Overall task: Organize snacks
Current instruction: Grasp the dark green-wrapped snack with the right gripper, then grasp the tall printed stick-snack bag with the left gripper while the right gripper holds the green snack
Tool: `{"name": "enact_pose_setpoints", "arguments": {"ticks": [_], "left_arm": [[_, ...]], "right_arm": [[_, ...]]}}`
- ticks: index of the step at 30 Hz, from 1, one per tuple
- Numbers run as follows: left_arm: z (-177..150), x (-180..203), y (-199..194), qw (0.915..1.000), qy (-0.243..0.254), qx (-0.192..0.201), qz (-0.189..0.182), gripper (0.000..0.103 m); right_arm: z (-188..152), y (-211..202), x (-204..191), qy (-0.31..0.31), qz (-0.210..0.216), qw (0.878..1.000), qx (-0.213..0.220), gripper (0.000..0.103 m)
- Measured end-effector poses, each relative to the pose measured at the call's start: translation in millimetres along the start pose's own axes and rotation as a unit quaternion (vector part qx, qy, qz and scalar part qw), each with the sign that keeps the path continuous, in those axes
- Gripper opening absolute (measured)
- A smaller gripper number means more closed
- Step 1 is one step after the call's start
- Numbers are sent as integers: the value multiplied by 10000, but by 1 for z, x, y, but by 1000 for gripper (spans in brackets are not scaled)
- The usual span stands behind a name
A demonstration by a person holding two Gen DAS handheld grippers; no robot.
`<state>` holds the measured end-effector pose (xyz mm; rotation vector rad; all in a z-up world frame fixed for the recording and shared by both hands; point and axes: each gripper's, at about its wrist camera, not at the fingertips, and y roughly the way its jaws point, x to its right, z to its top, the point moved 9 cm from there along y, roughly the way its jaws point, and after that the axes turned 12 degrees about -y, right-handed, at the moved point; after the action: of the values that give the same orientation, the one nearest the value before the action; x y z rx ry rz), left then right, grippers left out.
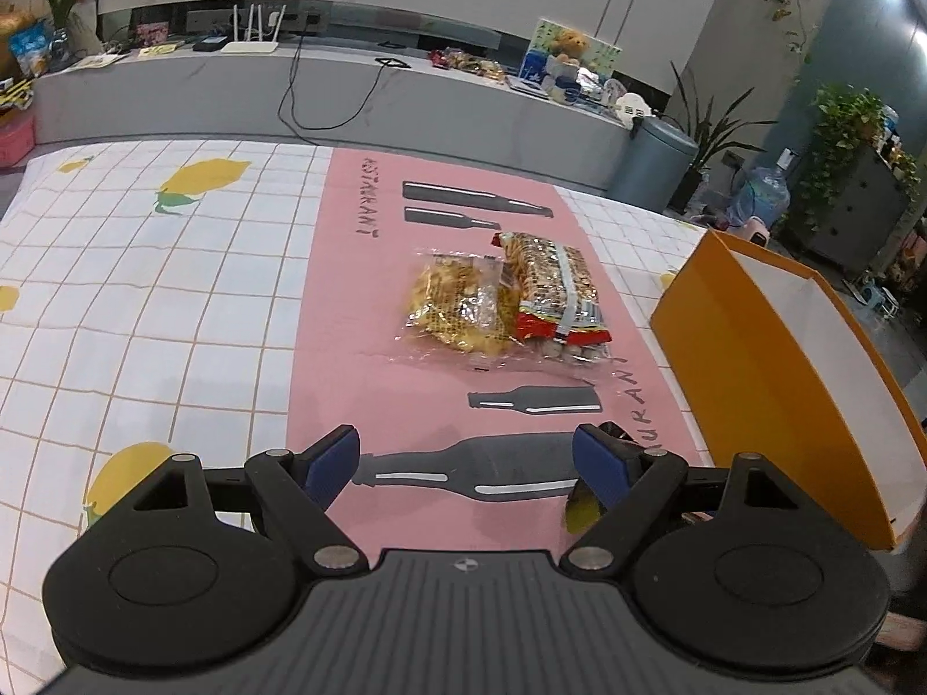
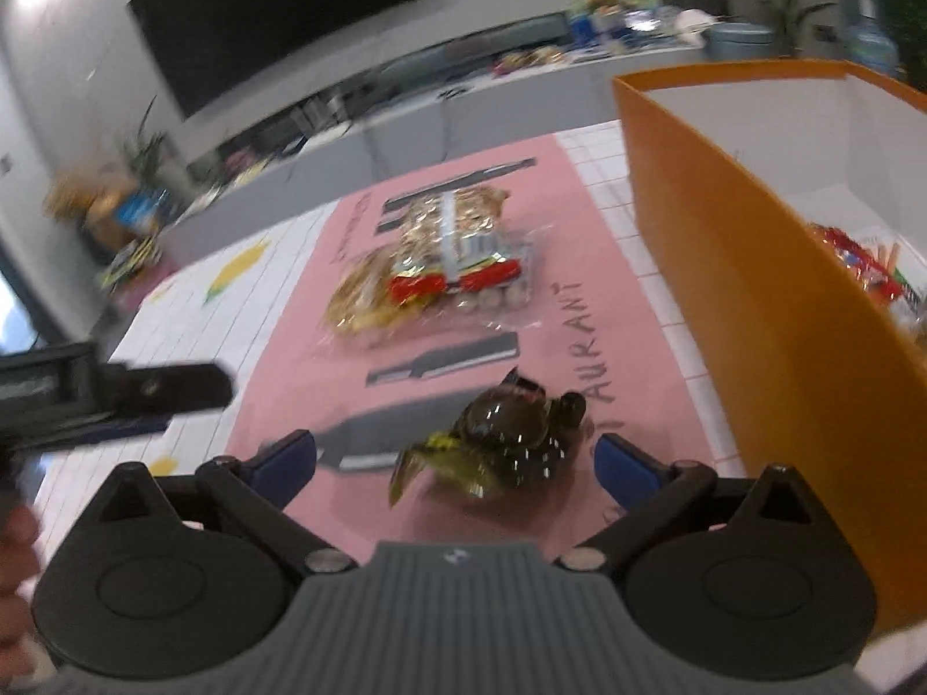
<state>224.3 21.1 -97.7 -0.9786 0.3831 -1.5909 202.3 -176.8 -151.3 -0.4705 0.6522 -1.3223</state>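
My right gripper (image 2: pixel 455 460) stood with its fingers wide apart, the dark glossy snack packet (image 2: pixel 510 443) lying free between them on the pink mat (image 2: pixel 614 266). I judged the grab needed both pads low around its bulging middle before squeezing, then a lift toward the orange box (image 2: pixel 753 266) at two o'clock. My left gripper (image 1: pixel 466 463) hovered open and empty.
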Motion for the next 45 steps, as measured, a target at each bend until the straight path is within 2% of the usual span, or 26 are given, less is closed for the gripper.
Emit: {"name": "enact_pose_setpoints", "arguments": {"ticks": [2,4,11,16,19,21,23,31,37,39,42,45], "left_arm": [[-1,-2,0,10000,-28,11,17,98],[-1,-3,-1,10000,-57,4,20,98],[1,-10,1,9998,-148,-30,116,98],[1,-10,-1,9998,-162,-29,91,98],[1,-11,-2,9998,-158,-33,125,98],[2,-12,-2,9997,-203,-43,121,98],[3,-14,-2,9996,-252,-46,117,98],[4,-9,-7,9998,-190,80,-16,98],[10,0,-10,9992,-194,280,-204,98],[15,6,-12,9988,-20,426,-248,98],[22,11,-12,9979,41,616,-182,98],[34,23,-12,9974,126,584,-410,99]], "right_arm": [[-5,18,-4,-109,-226,9996,-139,100],[-6,24,-6,-221,-299,9993,33,99],[-3,34,-12,-512,27,9977,451,100],[-4,37,-15,-784,-44,9954,555,99],[-7,35,-14,-946,-272,9934,585,89],[-7,33,-10,-1035,-437,9917,623,77],[-7,30,-6,-1080,-572,9904,651,60],[-3,27,0,-1098,-516,9903,676,50],[21,-10,-3,-964,-252,9899,1013,49],[32,-29,-2,-984,-138,9887,1123,49],[47,-62,0,-1192,49,9852,1231,49],[59,-92,8,-1406,26,9798,1424,50]]}}
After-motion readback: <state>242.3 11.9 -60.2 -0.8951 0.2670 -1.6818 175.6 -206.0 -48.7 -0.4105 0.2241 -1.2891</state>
